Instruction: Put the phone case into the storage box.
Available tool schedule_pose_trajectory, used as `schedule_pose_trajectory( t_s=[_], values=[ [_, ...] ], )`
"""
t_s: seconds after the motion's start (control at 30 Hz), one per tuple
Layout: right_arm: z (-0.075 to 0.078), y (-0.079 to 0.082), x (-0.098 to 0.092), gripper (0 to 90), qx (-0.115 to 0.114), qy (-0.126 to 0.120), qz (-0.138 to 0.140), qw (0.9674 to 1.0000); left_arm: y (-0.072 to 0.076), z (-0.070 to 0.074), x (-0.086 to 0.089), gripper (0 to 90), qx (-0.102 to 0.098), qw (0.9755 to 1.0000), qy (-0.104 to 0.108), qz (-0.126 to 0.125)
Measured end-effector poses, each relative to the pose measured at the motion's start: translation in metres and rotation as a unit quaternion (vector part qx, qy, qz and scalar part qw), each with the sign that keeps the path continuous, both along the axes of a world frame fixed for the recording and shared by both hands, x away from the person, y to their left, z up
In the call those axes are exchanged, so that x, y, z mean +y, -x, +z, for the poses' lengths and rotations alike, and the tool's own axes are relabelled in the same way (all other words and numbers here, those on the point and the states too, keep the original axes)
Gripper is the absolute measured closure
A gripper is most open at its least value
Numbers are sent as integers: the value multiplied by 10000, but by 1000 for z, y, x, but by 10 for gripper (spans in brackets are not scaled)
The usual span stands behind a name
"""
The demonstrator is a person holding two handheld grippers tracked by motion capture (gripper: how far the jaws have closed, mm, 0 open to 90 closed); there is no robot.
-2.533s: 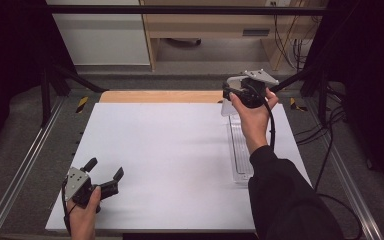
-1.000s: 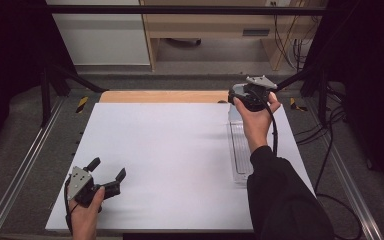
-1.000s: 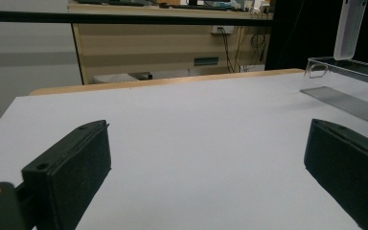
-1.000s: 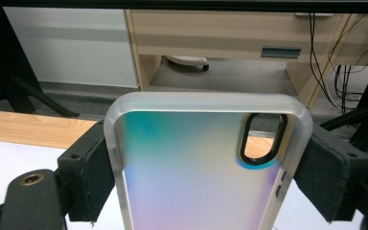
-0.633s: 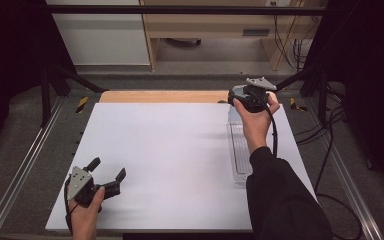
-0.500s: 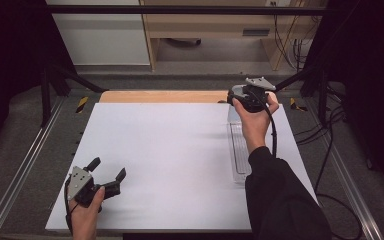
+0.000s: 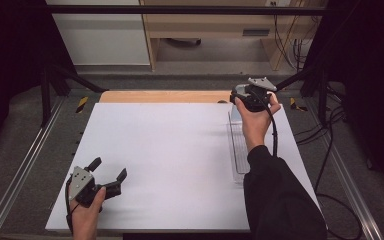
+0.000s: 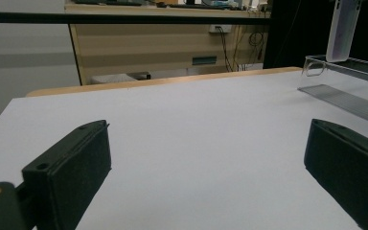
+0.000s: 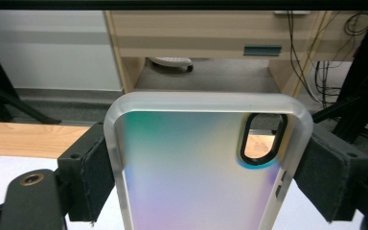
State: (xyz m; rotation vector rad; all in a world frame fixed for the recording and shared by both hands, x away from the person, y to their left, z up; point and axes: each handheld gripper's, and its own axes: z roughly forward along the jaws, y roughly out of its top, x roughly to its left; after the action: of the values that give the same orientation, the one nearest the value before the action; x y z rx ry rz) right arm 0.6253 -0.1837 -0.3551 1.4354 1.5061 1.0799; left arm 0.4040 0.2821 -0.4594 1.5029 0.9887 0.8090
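My right gripper (image 9: 199, 139) is shut on an iridescent phone case (image 9: 187, 182) with a frosted rim and a camera cutout, its pads pressing on the case's two long sides. In the high view the right gripper (image 7: 243, 98) is held up over the far right of the white table top (image 7: 180, 150), above the far end of a clear plastic tray (image 7: 237, 145). The left gripper view shows the case (image 8: 342, 28) hanging upright over that tray (image 8: 350, 84). My left gripper (image 7: 110, 168) rests at the near left, open, with nothing between its jaws (image 8: 211, 148).
A wooden strip (image 7: 160, 96) runs along the table's far edge. Metal rails (image 7: 25, 165) flank the table on both sides. Cables (image 7: 330, 150) trail at the right, and a wooden desk (image 7: 220, 25) stands beyond the table.
Since the earliest frame the right gripper with the case has shifted slightly to the right and lower in the picture. Over the last second nothing has visibly moved.
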Motion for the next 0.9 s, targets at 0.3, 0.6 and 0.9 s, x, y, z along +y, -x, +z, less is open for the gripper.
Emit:
schedule_pose_trajectory(
  t_s=[0.3,0.6,0.9],
  values=[
    [-10,-7,3,175,-21,52,-154,9999,0,0,0,18,3,10000,1,-9],
    [-23,-13,0,175,27,-118,-299,9995,0,0,0,18,23,10000,-10,-20],
    [-31,-15,0,175,85,-8,-336,9994,0,0,0,18,13,10000,10,-20]
  ],
)
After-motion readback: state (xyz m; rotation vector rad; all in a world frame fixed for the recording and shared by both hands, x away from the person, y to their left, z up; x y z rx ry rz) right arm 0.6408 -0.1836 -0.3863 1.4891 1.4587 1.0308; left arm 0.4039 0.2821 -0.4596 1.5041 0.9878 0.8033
